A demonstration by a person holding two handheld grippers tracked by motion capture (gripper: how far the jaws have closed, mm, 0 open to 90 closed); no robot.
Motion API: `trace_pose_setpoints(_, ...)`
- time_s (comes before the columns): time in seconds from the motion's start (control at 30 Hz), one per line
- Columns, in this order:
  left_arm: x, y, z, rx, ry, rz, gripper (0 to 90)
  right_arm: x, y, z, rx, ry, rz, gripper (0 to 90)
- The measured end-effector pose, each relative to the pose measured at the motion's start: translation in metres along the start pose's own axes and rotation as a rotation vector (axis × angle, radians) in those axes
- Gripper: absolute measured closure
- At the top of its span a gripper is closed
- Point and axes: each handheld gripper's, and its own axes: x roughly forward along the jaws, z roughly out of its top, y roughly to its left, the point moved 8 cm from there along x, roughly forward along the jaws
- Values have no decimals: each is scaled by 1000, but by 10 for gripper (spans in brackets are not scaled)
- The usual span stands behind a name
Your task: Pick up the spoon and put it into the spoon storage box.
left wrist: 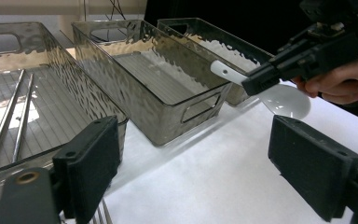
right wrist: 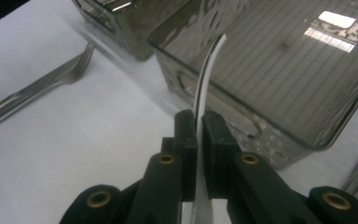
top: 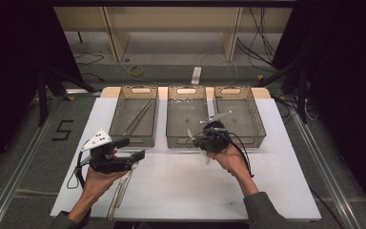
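A white table top (top: 181, 186) stands in a dark room with three clear bins in a row at its far side; at the left, the left gripper (top: 124, 157) hovers above the near left part of the table, its jaws spread wide with nothing between them; forks (top: 119, 191) lie on the table just under it, and the left bin (top: 116, 121) beyond holds two metal sticks (top: 140, 117); bare table lies open between the hands; further right, the right gripper (right wrist: 198, 126) has its jaws clamped narrow on a white spoon (left wrist: 279, 98), gripped by the handle, held in the air just before the middle bin's (top: 171, 138) near wall; the right bin (top: 257, 121) stands beside it
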Motion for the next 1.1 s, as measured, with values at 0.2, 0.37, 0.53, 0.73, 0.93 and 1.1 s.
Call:
trace_pose_setpoints(0.2, -2, 1, 2, -5, -21, 10, 161, 2, -8, 21, 15, -17, -17, 861)
trace_pose_setpoints(0.37, -4, 2, 4, -7, -35, 16, 161, 5, -17, 34, 30, -31, -38, 862)
trace_pose_setpoints(0.53, -5, 3, 5, -8, -48, 24, 160, 9, -26, 44, 66, -46, -46, 862)
trace_pose_setpoints(0.73, -5, 3, 6, -8, -53, 27, 159, 13, -32, 58, 84, -59, -54, 861)
trace_pose_setpoints(0.93, -5, 3, 6, -4, -55, 28, 159, 20, -37, 70, 94, -58, -73, 862)
trace_pose_setpoints(1.1, -6, 4, 7, -7, -60, 30, 159, 25, -40, 80, 96, -56, -92, 862)
